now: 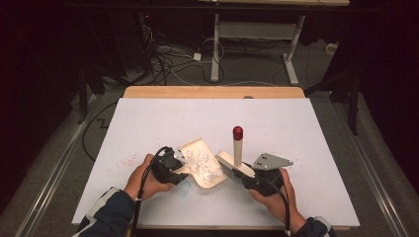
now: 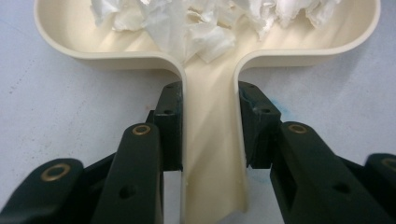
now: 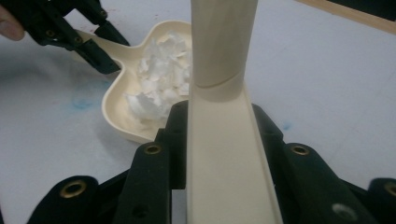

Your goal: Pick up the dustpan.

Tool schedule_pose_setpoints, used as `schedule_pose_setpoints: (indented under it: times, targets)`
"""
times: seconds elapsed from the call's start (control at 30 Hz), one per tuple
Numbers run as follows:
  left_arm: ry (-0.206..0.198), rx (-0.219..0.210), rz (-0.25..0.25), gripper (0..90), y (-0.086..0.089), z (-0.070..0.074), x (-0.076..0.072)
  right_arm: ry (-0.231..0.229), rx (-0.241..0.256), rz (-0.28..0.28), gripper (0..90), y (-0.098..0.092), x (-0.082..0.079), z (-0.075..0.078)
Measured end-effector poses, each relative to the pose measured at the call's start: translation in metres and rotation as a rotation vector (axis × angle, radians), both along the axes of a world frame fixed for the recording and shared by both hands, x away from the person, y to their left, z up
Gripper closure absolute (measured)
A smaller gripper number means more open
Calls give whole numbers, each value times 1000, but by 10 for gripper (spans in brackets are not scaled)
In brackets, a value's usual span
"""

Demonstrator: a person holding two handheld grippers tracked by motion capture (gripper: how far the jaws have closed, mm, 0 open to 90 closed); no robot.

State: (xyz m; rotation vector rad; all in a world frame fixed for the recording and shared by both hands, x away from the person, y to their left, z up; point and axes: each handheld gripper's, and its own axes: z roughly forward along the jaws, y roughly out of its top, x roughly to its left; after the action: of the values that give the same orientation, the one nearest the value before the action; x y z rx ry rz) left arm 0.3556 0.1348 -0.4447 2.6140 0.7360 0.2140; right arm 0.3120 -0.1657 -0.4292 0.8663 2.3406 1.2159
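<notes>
A cream dustpan [image 1: 196,148] lies on the white table, heaped with torn white paper scraps [image 1: 205,165]. My left gripper [image 1: 179,163] is shut on the pan's handle [image 2: 210,154], one jaw on each side, and the scraps [image 2: 201,23] lie just beyond. My right gripper [image 1: 252,178] is shut on the cream back of a hand brush [image 1: 234,170] whose red-tipped handle [image 1: 237,143] stands upright. The brush head rests at the pan's right rim. In the right gripper view the brush back [image 3: 224,163] runs between the jaws, with the dustpan [image 3: 116,112] and the left gripper [image 3: 93,51] beyond.
Faint pink specks [image 1: 126,160] dot the table left of the pan, and a blue smudge [image 1: 185,190] marks it near the front. The wooden table edge [image 1: 212,92] runs along the back. Desk legs and cables [image 1: 168,59] lie on the floor behind.
</notes>
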Motion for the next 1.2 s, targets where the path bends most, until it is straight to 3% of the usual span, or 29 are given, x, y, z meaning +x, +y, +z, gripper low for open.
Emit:
schedule_pose_setpoints:
  times: [0.13, 0.23, 0.57, 1.2]
  targets:
    - [0, 0, 1, 632, 0, 0, 0, 2, 17, 60, 673, 7, -5, 2]
    - [-1, -1, 3, 632, 0, 0, 0, -2, 12, 71, 673, 9, -7, 3]
    - [11, -12, 16, 632, 3, -2, 3, -23, 62, 45, 673, 0, -7, 12]
    - [19, -32, 82, 631, 17, -5, 12, -21, 54, 1, 672, -19, -1, 19]
